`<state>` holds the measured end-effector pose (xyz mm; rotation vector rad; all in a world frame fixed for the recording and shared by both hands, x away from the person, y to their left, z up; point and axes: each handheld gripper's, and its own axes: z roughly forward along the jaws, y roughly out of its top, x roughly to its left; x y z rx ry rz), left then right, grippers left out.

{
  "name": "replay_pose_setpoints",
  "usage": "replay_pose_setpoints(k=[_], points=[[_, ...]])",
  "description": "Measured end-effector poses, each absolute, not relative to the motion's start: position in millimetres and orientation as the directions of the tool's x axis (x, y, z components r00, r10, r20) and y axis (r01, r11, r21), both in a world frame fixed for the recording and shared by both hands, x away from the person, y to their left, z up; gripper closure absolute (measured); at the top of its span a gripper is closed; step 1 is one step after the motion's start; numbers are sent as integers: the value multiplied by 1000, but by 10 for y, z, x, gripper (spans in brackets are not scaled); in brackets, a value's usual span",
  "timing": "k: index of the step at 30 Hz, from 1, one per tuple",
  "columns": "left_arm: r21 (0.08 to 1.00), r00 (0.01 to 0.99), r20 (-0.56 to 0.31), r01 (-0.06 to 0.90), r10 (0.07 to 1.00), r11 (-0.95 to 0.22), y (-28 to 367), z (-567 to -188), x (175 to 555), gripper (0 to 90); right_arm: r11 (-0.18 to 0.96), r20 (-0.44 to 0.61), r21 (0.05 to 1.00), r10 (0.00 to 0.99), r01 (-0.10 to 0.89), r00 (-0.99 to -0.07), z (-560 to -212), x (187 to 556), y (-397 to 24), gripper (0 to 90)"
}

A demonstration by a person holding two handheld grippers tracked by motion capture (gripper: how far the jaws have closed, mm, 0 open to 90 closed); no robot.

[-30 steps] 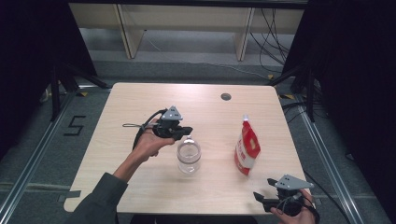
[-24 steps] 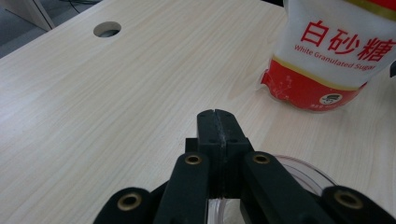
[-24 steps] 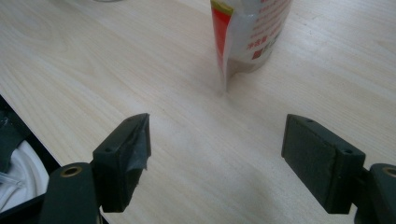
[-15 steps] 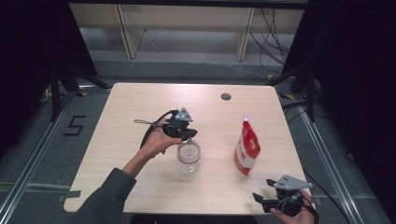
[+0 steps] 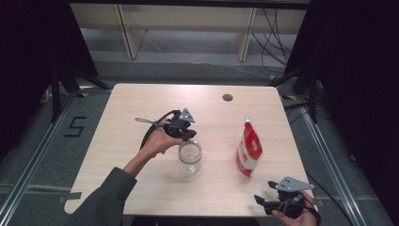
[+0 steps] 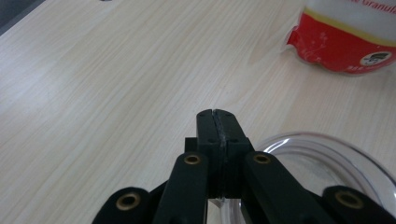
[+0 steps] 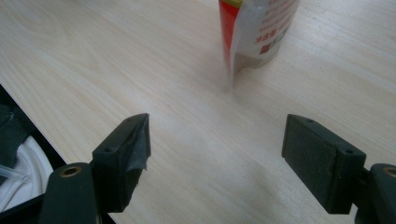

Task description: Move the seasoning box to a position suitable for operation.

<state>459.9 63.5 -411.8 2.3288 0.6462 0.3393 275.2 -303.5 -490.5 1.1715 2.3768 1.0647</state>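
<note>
A clear, open glass jar (image 5: 189, 157) stands upright near the middle of the wooden table (image 5: 131, 108). My left gripper (image 5: 190, 136) hovers over the jar's far-left rim. In the left gripper view its jaws (image 6: 217, 115) are pressed together with nothing between the tips, and the jar's rim (image 6: 327, 156) lies just below and to the right. A red and white pouch (image 5: 249, 150) stands upright right of the jar, seen also as the pouch (image 6: 348, 42). My right gripper (image 5: 261, 200) rests at the table's front right edge, jaws wide open (image 7: 217, 140) and empty, facing the pouch (image 7: 257, 32).
A small dark round hole (image 5: 227, 97) sits in the tabletop near its far edge. The table's front edge (image 7: 28, 116) runs close by the right gripper. Wooden shelving (image 5: 188, 28) stands beyond the table, and dark curtains hang on both sides.
My left hand has shifted a little to the right, bringing its shut gripper over the jar's rim. The jar, the pouch and the right gripper have stayed put.
</note>
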Motion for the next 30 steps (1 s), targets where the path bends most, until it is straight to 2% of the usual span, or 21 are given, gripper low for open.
replay_pose_setpoints(k=[4, 7, 14, 30], points=[[677, 833, 54, 374, 551, -633, 714, -4118, 4605, 884, 401, 51, 730, 775, 553, -630, -4907, 2757, -3039, 248], [657, 825, 81, 377, 559, -653, 785, -4108, 4614, 879, 405, 46, 731, 774, 550, -632, -4910, 2758, -3035, 249], [668, 798, 35, 429, 602, -608, 1002, -4116, 4635, 881, 422, 25, 732, 769, 535, -639, -4909, 2765, -3034, 249], [685, 747, -6, 487, 664, -542, 1314, -4185, 4536, 882, 427, 27, 726, 765, 539, -643, -4914, 2766, -3027, 251]])
